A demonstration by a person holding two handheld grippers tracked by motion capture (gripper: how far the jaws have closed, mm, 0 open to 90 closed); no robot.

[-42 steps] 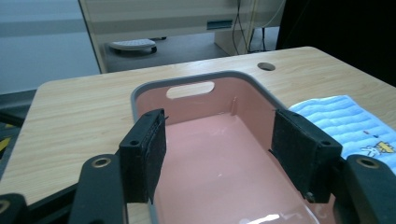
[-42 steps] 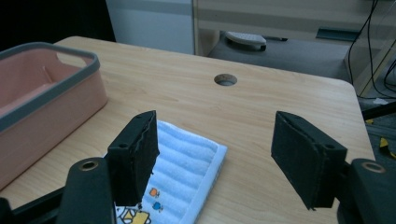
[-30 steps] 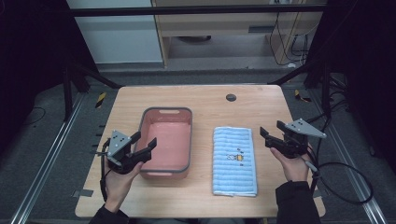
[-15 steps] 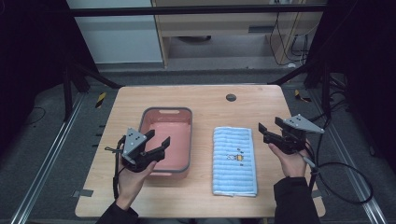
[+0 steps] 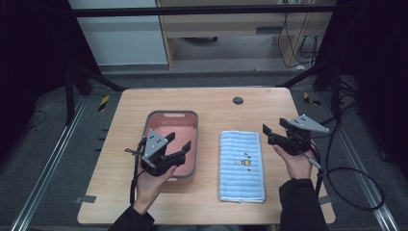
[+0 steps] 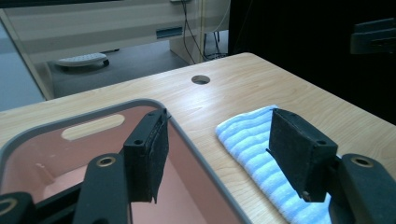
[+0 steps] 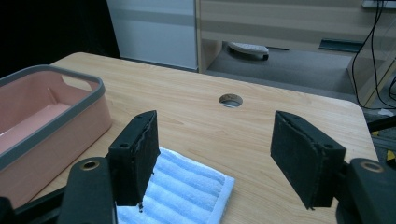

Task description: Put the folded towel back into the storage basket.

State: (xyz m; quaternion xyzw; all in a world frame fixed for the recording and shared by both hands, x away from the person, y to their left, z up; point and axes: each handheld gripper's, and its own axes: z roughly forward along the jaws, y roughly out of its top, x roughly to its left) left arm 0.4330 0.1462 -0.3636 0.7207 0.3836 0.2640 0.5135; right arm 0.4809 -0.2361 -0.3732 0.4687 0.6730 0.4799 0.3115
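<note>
A folded blue striped towel point(image 5: 241, 165) with a small printed picture lies flat on the wooden table point(image 5: 211, 103), right of a pink basket point(image 5: 169, 129) with a grey rim. My left gripper point(image 5: 185, 150) hovers open over the basket's right near edge, jaws pointing toward the towel point(image 6: 261, 149). The basket's rim point(image 6: 196, 161) runs between its jaws in the left gripper view. My right gripper point(image 5: 267, 133) is open just right of the towel's far right corner point(image 7: 187, 189), empty. The basket point(image 7: 51, 116) looks empty.
A round cable hole point(image 5: 237, 100) sits near the table's far edge. Cables trail from both grippers, the right one looping off the table's right side point(image 5: 353, 180). Bare wood surrounds the towel and basket. Metal frame legs and a cabinet stand beyond the table.
My left gripper has swung rightward from the basket's left side to over its right near edge. The right gripper has barely moved.
</note>
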